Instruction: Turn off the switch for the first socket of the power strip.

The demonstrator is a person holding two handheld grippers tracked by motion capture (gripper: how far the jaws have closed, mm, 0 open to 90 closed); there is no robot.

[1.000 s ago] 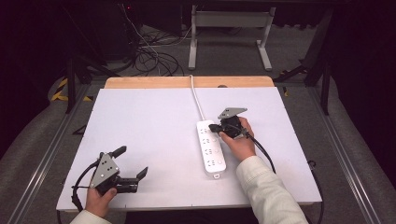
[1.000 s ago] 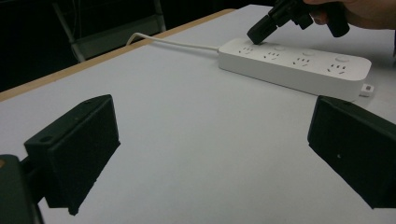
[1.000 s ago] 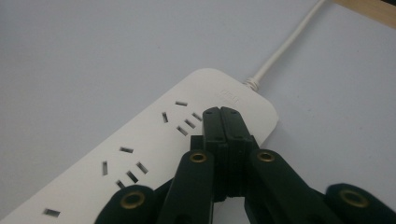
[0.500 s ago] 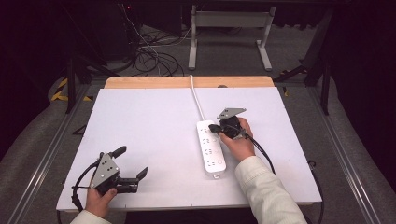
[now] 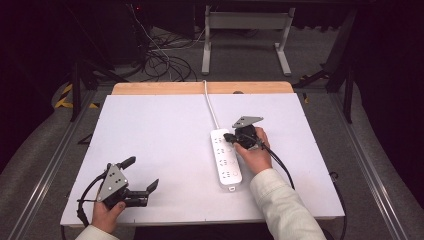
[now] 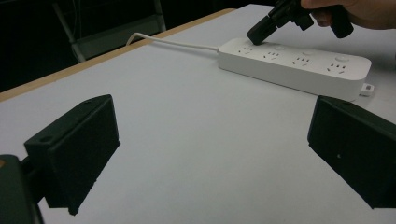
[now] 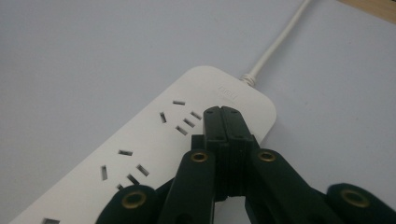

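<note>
The white power strip [image 5: 225, 159] lies flat on the white worktop [image 5: 165, 135], its cord running away to the far edge. The right gripper [image 7: 223, 112] has its fingers pressed together, and the tip rests on the cord end, seemingly to press a switch there. It should push straight down, gently. The left gripper [image 5: 141, 176] waits near the front edge, fingers spread wide.

Your right gripper [image 7: 223, 112] has black jaws on black linkage arms with brass-coloured rivets, a grey three-cornered plate on top, and a black cable trailing behind. Your left gripper [image 5: 141, 175] has blocky black jaws, the same grey plate, and a looping black cable. You wear a cream-white long sleeve [image 5: 285, 207].
</note>
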